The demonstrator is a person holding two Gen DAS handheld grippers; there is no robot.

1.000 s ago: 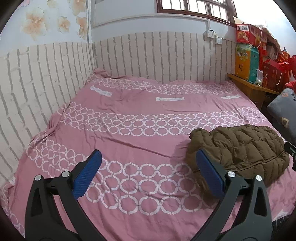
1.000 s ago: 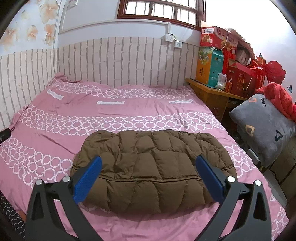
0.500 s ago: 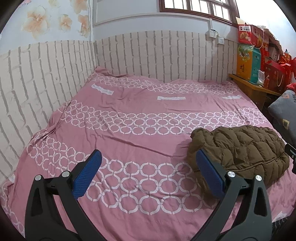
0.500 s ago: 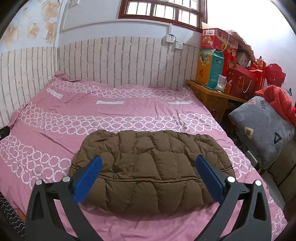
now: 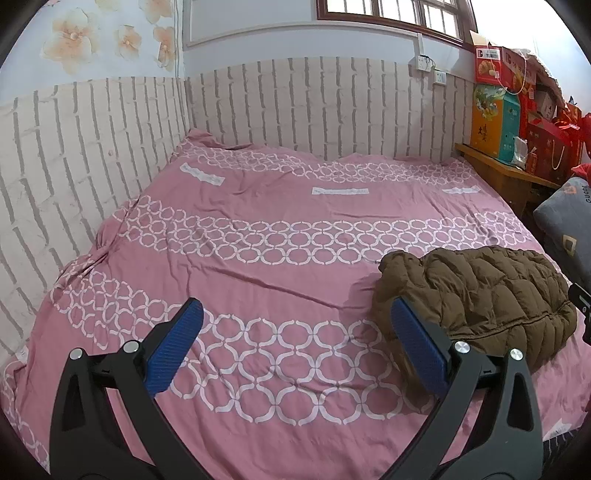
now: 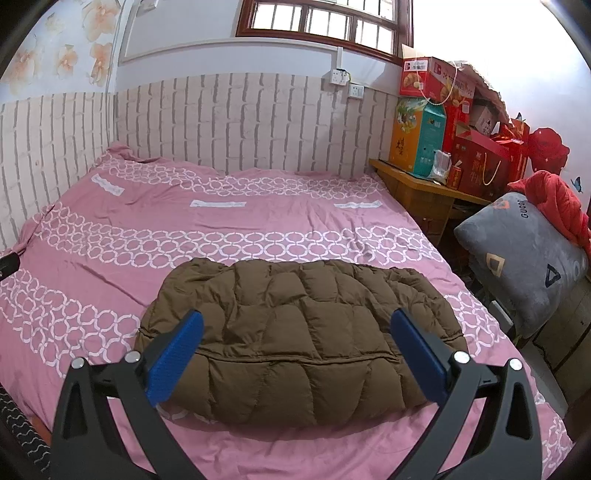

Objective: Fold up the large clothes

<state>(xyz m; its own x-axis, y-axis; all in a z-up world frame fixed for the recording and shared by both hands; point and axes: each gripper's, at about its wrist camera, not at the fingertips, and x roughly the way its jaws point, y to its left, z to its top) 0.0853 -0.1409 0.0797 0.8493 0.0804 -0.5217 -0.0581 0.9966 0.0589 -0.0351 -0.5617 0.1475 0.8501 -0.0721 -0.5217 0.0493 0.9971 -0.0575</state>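
A folded brown quilted jacket [image 6: 301,338] lies on a bed covered by a pink bedspread [image 6: 229,218] printed with bands of white rings, directly ahead of the right gripper [image 6: 295,349], whose blue-padded fingers [image 6: 175,356] stand wide apart and hold nothing. The jacket spans the gap between those fingers and reaches a little past each of them, its near hem just in front of the pads; whether the pads touch the fabric or hang above it cannot be told from this angle. The left gripper [image 5: 295,345] is also spread wide and empty, held over bare bedspread [image 5: 258,258], with the same jacket [image 5: 476,297] off to its right, its nearest corner partly hidden behind the right-hand finger [image 5: 417,350]. Beyond both grippers the bedspread runs back to a wall papered in a pale brick pattern [image 6: 236,118], with a wood-framed window [image 6: 325,24] above it. To the right of the right gripper, beside the bed, a grey cushion [image 6: 524,258] leans with red cloth [image 6: 557,203] piled behind it. Farther ahead on that side, a wooden table [image 6: 417,184] carries stacked red and orange gift boxes [image 6: 436,118]. Floral wallpaper [image 5: 88,40] fills the upper left corner above the left gripper.
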